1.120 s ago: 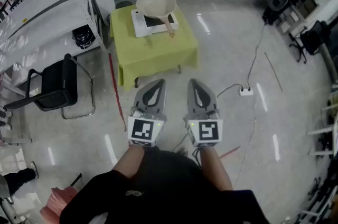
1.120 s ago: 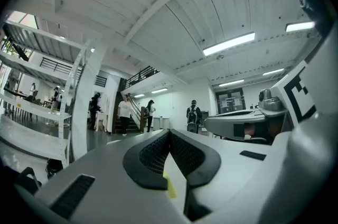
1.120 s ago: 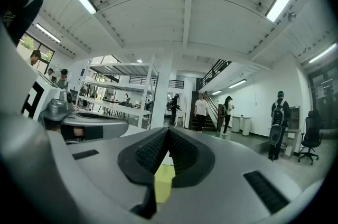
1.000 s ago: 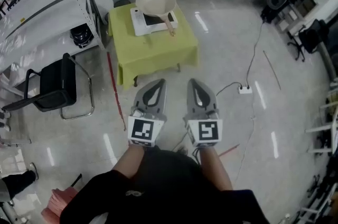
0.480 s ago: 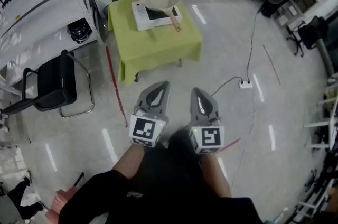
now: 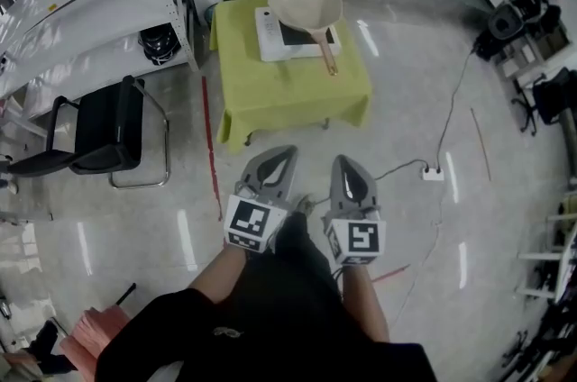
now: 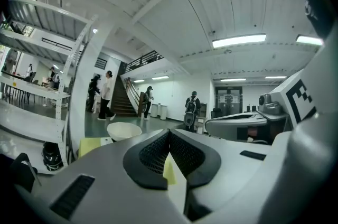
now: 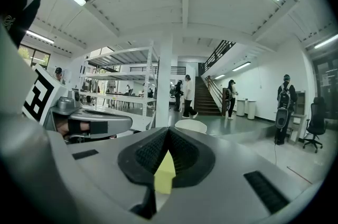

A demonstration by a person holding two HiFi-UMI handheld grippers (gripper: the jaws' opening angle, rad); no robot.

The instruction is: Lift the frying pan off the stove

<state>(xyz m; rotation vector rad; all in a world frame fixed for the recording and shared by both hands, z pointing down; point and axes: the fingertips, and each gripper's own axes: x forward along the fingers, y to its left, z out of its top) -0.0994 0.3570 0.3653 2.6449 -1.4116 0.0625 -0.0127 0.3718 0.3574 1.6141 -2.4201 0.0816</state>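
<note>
Both the left gripper (image 6: 263, 191) and right gripper (image 6: 352, 202) have jaws closed and empty, well short of the frying pan (image 6: 306, 4) on the stove (image 6: 270, 33) on the desk (image 6: 279, 87).

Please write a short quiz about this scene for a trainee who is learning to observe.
1. True or false: the frying pan sits on the stove.
2. What stands to the left of the green table? A. a black chair B. a sofa C. a ladder
3. Fill in: the left gripper and the right gripper are both ____ (open or shut).
Key: 1 true; 2 A; 3 shut.
</note>
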